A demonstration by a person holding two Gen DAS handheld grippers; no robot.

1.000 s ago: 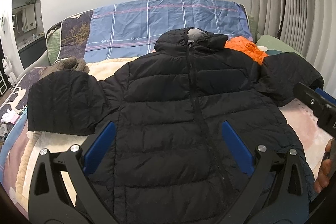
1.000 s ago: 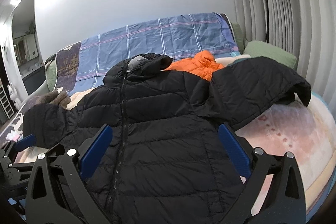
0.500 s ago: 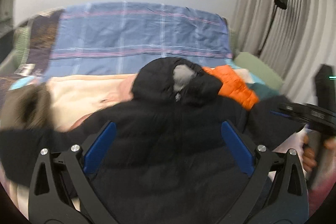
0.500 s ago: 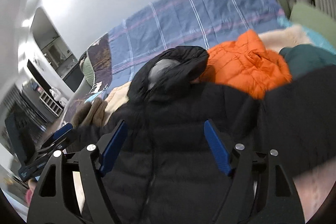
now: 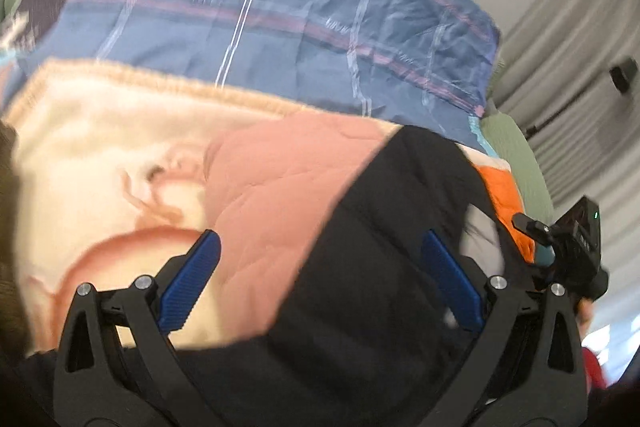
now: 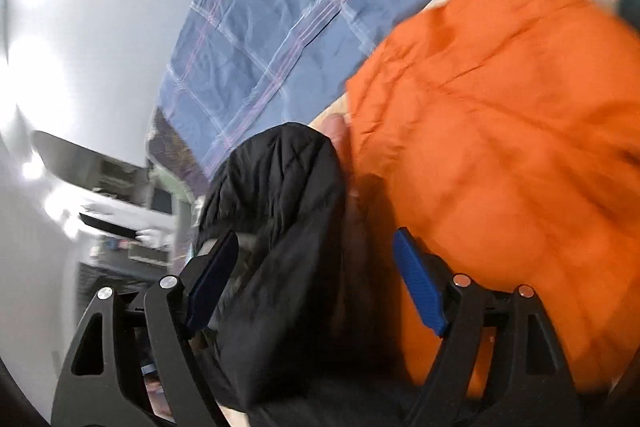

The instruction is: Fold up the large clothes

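Note:
A black puffer jacket lies on the bed; its hood stands up in the right wrist view. My left gripper is open, low over the jacket's collar and shoulder area, with the jacket's edge between its blue pads. My right gripper is open, close to the hood, which sits between its blue pads. The right gripper's body shows at the right edge of the left wrist view. Both views are motion-blurred.
An orange puffer jacket lies right beside the hood, also seen in the left wrist view. A pink and cream blanket covers the bed. A blue plaid cover stands behind. Curtains hang at the right.
Both grippers have moved forward up the jacket, from its hem to the hood and collar. They stay open. The jacket has not visibly moved.

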